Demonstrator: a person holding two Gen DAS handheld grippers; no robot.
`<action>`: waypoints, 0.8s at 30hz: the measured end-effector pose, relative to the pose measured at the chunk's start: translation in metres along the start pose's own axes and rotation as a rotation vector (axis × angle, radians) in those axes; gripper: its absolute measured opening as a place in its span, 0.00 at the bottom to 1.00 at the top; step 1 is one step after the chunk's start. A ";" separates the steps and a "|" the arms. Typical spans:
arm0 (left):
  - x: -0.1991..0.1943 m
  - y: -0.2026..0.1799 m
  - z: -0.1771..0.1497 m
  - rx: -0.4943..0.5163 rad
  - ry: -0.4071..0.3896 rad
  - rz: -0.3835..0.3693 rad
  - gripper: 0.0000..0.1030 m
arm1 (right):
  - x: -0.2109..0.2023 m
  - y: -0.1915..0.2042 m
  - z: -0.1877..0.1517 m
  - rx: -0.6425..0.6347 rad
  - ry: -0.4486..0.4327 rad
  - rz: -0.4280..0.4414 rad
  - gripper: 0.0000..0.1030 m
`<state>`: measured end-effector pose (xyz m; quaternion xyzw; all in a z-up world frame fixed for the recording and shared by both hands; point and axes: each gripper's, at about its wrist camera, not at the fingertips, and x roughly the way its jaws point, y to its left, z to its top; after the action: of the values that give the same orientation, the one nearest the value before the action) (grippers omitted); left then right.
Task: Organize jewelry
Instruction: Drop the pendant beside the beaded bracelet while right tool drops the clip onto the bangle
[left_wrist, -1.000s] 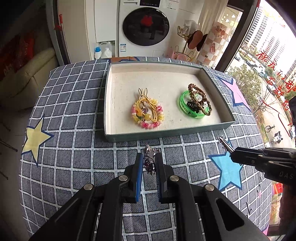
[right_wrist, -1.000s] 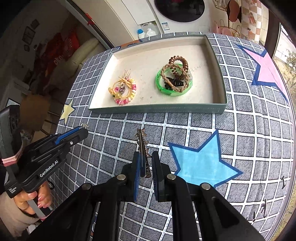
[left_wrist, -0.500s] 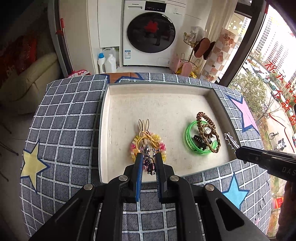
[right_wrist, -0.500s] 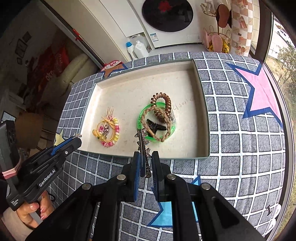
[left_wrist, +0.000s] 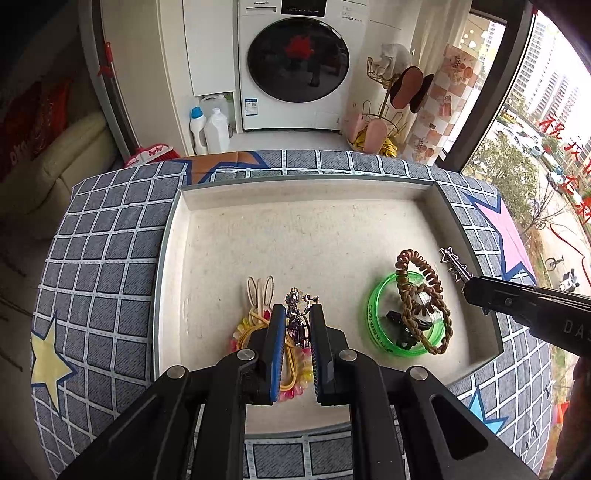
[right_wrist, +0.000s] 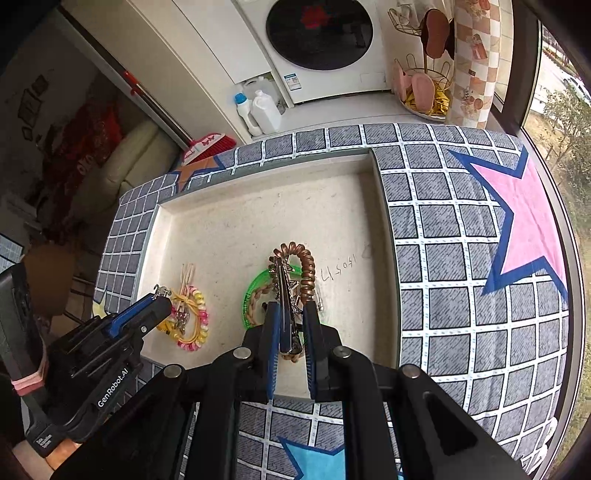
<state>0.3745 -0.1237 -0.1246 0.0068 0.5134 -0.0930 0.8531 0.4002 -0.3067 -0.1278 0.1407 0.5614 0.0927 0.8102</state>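
Here the left gripper (left_wrist: 297, 321) pinches a small dangling earring (left_wrist: 295, 308) over the tray (left_wrist: 173, 236), while the right gripper (right_wrist: 290, 317) clamps a star-studded hair clip (right_wrist: 284, 291).

White front-loading washing machine (left_wrist: 297, 64) against the far wall, dark round door. Two detergent bottles (left_wrist: 208, 127) on the pale floor just left of it. Gold wire rack (left_wrist: 384, 122) with pink slippers to its right, beside a checkered pillar (left_wrist: 443, 107). Cream sofa (left_wrist: 48, 173) at left, in shadow. Tall window (left_wrist: 535, 129) on the right, daylight, trees and apartment blocks outside. Grey grid cloth with coloured stars (right_wrist: 461, 258) over the counter.
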 end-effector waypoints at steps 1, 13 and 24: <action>0.002 0.000 0.002 -0.001 0.001 0.003 0.24 | 0.001 -0.001 0.002 0.000 -0.001 -0.004 0.13; 0.028 -0.008 0.006 0.029 0.043 0.043 0.24 | 0.024 -0.007 0.010 -0.005 0.021 -0.018 0.13; 0.035 -0.012 0.004 0.054 0.076 0.073 0.25 | 0.029 -0.011 0.005 -0.012 0.050 0.007 0.14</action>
<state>0.3923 -0.1410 -0.1527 0.0524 0.5420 -0.0752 0.8354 0.4152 -0.3085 -0.1551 0.1354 0.5803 0.1026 0.7965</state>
